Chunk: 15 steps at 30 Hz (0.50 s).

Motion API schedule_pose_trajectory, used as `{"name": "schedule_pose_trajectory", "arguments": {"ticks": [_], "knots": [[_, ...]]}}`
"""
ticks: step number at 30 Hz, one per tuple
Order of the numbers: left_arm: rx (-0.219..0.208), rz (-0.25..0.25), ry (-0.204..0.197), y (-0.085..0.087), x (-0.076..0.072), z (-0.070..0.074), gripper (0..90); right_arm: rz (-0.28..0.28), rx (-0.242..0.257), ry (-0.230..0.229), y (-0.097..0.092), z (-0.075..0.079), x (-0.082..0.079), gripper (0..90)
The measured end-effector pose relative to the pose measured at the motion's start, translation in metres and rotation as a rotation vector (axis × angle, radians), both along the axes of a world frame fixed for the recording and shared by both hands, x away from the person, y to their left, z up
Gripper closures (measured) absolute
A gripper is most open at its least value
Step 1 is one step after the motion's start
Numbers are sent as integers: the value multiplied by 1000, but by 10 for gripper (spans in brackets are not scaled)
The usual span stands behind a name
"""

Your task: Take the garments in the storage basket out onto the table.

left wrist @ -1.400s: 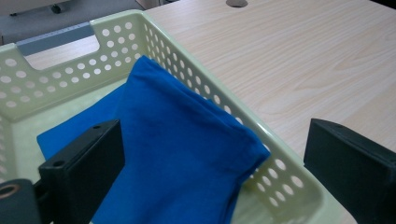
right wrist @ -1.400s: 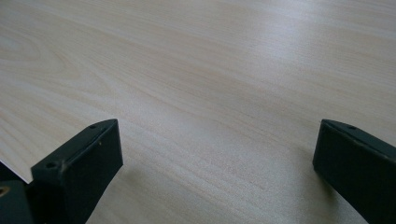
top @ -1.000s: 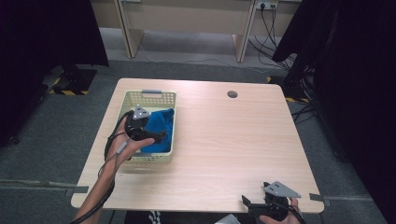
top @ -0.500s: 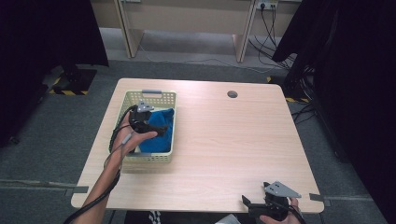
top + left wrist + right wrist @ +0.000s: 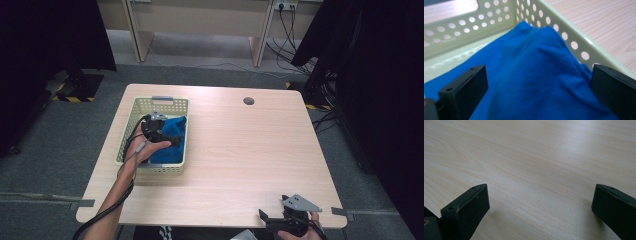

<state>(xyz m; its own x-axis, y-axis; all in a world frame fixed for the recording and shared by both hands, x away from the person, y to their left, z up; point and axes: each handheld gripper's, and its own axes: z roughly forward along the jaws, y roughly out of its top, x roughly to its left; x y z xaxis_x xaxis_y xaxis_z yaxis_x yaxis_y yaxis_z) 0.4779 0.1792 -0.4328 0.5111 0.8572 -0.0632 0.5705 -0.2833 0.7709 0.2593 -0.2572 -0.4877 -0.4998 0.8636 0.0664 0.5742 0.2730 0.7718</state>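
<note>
Blue soft cloth (image 5: 534, 75), matte and finely knitted, lies bunched into a rounded hump inside the pale cream plastic basket (image 5: 131, 117), a rectangular bin whose walls are punched with rows of round holes. The cloth covers the right part of the basket floor and leans against the wall nearest the open tabletop. The left gripper (image 5: 170, 140) hovers over it with its black jaws spread wide on either side of the hump, grasping nothing. The right gripper (image 5: 272, 220) rests at the near edge of the light wood-grain table (image 5: 250, 150), jaws wide apart and empty, well apart from the basket.
</note>
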Motion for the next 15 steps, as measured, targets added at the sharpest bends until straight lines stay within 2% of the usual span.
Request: {"name": "schedule_pose_trajectory", "arguments": {"ticks": [8, 15], "knots": [[-30, 22, 18, 3, 11, -16, 0, 1, 2, -1, 0, 0, 0, 16], [21, 35, 44, -1, 18, -30, 0, 3, -1, -1, 0, 0, 0, 17]]}}
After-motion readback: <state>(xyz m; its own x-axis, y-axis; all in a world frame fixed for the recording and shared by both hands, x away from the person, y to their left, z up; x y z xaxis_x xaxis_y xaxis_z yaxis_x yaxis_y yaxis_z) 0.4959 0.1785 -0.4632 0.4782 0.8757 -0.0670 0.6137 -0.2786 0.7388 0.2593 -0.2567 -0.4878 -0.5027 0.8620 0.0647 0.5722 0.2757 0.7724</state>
